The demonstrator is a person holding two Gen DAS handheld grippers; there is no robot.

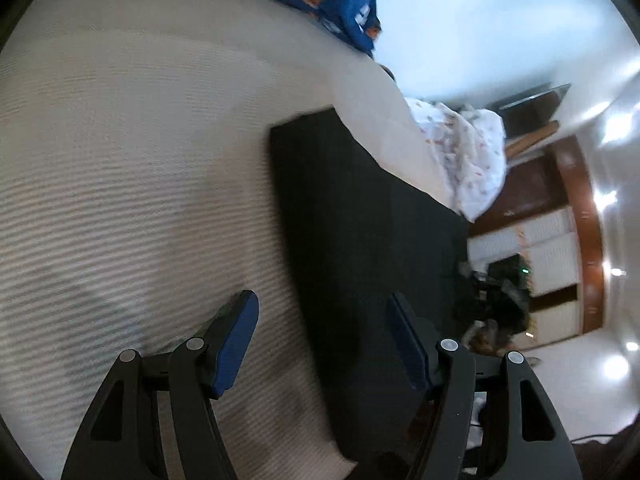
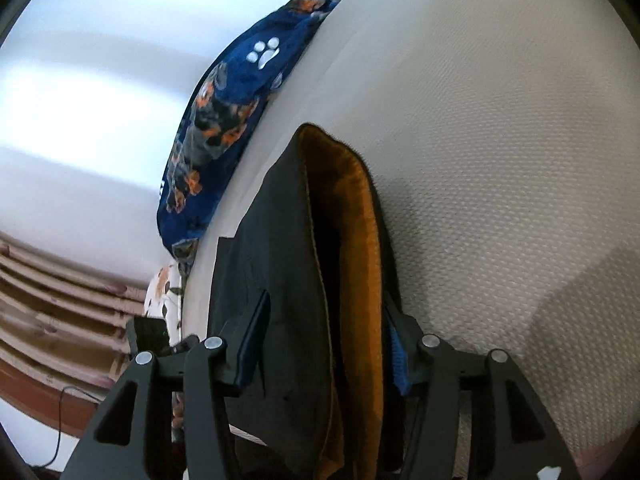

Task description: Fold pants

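Cream bedspread (image 1: 120, 160) under dark pants (image 1: 360, 220): left tool (image 1: 320, 336) gapes empty, right tool (image 2: 326, 340) straddles an unpinched waistband that may slip.

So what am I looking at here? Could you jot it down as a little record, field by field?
Surface: cream textured bed cover
Garment: black pants with an orange lining showing
Left gripper: open, holding nothing, above the pants' edge
Right gripper: open, its fingers either side of a raised bunch of the pants
Nearby: blue paw-print blanket, white patterned bedding
Fold: cannot tell how far along
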